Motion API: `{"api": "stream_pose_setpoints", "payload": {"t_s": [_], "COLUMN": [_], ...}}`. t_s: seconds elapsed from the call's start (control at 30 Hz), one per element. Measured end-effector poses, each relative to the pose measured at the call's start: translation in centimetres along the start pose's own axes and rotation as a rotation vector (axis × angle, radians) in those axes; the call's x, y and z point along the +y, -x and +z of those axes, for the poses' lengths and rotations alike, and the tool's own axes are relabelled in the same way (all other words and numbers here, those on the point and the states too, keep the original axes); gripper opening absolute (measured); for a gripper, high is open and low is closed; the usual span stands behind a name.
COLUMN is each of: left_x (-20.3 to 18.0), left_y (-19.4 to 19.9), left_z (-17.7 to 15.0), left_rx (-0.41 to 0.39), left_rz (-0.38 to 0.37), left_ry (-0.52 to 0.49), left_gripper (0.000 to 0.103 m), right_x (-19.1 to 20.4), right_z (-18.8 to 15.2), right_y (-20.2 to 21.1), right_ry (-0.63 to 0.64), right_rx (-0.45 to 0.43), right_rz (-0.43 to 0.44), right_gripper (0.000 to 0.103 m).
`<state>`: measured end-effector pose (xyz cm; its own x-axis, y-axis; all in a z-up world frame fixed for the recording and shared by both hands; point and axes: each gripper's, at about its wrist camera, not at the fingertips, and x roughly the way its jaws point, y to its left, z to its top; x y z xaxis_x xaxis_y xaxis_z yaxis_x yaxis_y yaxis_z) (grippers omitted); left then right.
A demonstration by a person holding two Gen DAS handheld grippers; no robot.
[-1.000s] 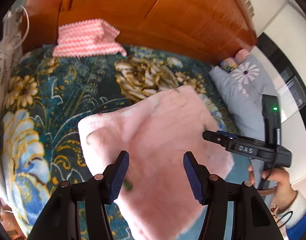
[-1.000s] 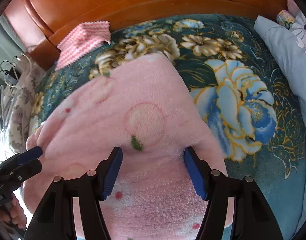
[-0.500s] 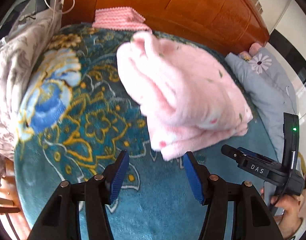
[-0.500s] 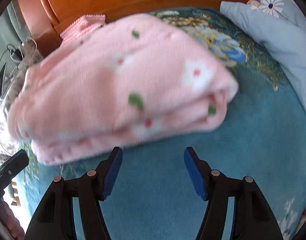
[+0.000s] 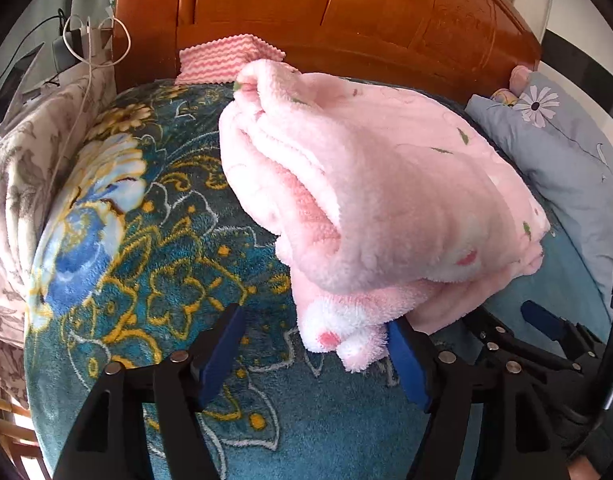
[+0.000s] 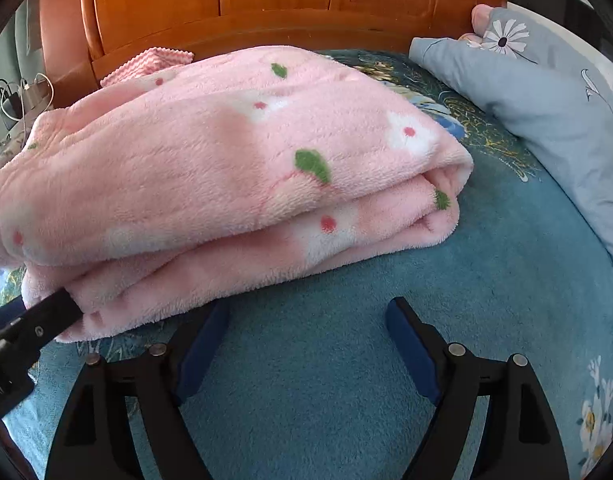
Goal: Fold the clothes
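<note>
On the bedspread [image 6: 506,280], the folded garment [image 6: 226,168] now lies nearer both spread hand-held grippers [image 5: 318,356] [image 6: 306,340].

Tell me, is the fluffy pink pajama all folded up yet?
Nearly. The fluffy pink flower-print garment lies in stacked layers on the teal floral blanket. Both tongs, left and right, are open and hold nothing. One corner sticks out at the left tongs; tidying looks like what's left.
</note>
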<state>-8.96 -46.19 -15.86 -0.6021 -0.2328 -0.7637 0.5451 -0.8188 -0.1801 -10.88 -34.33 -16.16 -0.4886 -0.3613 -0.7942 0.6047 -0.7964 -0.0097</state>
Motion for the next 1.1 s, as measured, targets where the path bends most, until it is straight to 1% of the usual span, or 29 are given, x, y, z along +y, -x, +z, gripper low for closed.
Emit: {"api": "stream_pose_setpoints", "payload": {"t_s": [0.07, 0.13, 0.17, 0.27, 0.37, 0.67, 1.1], "left_x": [0.1, -0.4, -0.6, -0.8, -0.7, -0.6, -0.7], "left_y": [-0.1, -0.3, -0.4, -0.7, -0.9, -0.9, -0.6], "left_z": [0.0, 0.0, -0.1, -0.1, 0.0, 0.0, -0.5], "left_rx": [-0.008, -0.015, -0.016, -0.014, -0.015, -0.017, -0.025], "left_rz": [-0.002, 0.015, 0.022, 0.032, 0.024, 0.012, 0.022], "left_ry": [0.026, 0.02, 0.013, -0.001, -0.001, 0.001, 0.019], "left_gripper": [0.081, 0.084, 0.088, 0.09, 0.09, 0.092, 0.093], "right_x": [-0.3, -0.5, -0.6, -0.8, -1.1, -1.1, -1.3], "right_z": [-0.1, -0.2, -0.2, -0.4, -0.5, -0.5, -0.4], "right_y": [-0.1, -0.2, -0.4, -0.5, -0.5, -0.6, -0.6], "right_ry": [-0.009, -0.011, -0.01, -0.013, -0.027, -0.034, -0.04], "right_rx": [0.001, -0.001, -0.002, -0.001, 0.0, 0.001, 0.004], "right_rz": [0.007, 0.007, 0.005, 0.001, 0.016, 0.025, 0.037], "right_gripper": [0.084, 0.086, 0.086, 0.089, 0.09, 0.091, 0.091]}}
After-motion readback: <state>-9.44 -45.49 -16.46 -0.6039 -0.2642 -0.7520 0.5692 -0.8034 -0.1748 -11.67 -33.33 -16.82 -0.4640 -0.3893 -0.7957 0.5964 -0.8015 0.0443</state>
